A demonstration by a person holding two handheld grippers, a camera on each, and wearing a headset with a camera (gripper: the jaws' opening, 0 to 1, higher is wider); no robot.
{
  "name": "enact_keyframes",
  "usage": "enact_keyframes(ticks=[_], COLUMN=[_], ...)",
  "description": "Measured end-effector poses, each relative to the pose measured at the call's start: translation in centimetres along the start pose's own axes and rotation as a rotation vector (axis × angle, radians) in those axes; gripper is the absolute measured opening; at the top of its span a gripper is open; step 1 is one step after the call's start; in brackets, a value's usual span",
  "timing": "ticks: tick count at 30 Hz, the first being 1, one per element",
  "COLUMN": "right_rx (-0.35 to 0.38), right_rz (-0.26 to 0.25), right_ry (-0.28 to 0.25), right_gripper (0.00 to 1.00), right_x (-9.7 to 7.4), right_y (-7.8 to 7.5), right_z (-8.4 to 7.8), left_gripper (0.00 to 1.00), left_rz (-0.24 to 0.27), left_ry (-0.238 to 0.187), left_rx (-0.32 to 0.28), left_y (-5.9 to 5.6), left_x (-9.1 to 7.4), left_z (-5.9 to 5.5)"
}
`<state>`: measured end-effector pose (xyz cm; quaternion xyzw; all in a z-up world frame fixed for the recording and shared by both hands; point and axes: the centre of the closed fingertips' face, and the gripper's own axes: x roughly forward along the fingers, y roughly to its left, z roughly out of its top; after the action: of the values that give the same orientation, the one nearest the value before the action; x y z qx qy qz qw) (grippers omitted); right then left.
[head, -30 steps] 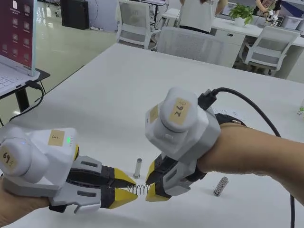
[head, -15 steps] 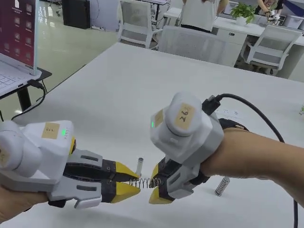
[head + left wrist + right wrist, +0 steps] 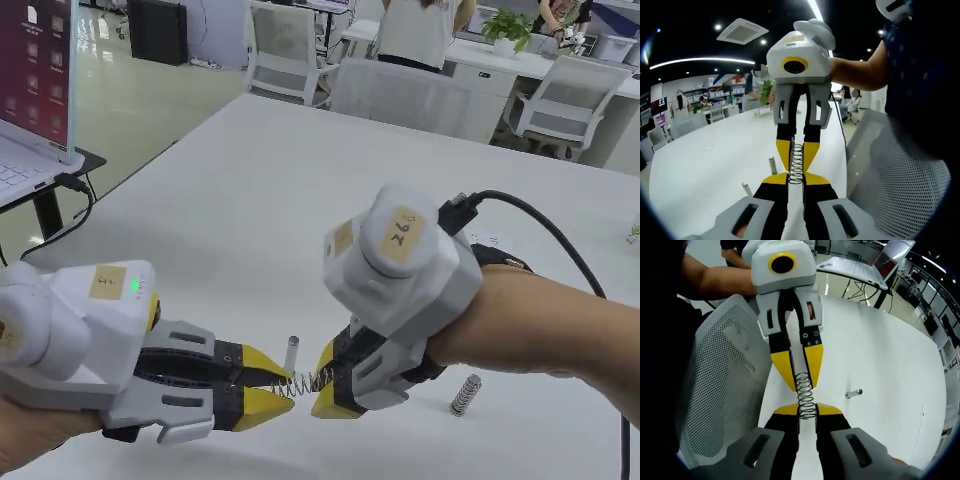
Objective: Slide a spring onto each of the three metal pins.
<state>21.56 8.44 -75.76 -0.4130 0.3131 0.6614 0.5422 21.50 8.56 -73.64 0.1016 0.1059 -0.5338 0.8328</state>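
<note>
The left claw (image 3: 278, 392) is pinching one end of a spring (image 3: 305, 382) and the right claw (image 3: 322, 385) is clamping the other, so the coil is spanning the gap between their tips. A metal pin (image 3: 292, 354) is standing upright and bare on the bench (image 3: 250, 200), just beyond the held spring at its 12 o'clock in the head view, near but apart. A second spring (image 3: 465, 392) is lying loose at the right claw's 3 o'clock. Judging from this, no pin is wearing a spring yet, and all the threading is looking undone.
</note>
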Motion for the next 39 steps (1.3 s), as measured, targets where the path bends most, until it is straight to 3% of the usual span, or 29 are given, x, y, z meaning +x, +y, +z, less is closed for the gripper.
enact_keyframes(ticks=[7,14,32,39], right_rx=[0.009,-0.007,-0.037,-0.039], right_rz=[0.010,0.015,0.028,0.024], right_ry=[-0.035,-0.033,0.013,0.012], right_gripper=[0.09,0.09,0.08,0.08], right_x=[-0.5,-0.6,-0.5,-0.5], right_y=[0.4,0.7,0.6,0.3], right_z=[1.5,2.2,2.3,2.7], left_gripper=[0.02,0.02,0.03,0.11], left_rz=[-0.013,-0.018,-0.011,0.002], left_ry=[0.016,0.013,0.015,0.007], left_rx=[-0.003,-0.007,-0.017,-0.035], left_y=[-0.3,-0.5,-0.4,-0.2], left_x=[0.4,0.6,1.2,1.2], left_z=[-0.5,-0.4,-0.4,-0.4])
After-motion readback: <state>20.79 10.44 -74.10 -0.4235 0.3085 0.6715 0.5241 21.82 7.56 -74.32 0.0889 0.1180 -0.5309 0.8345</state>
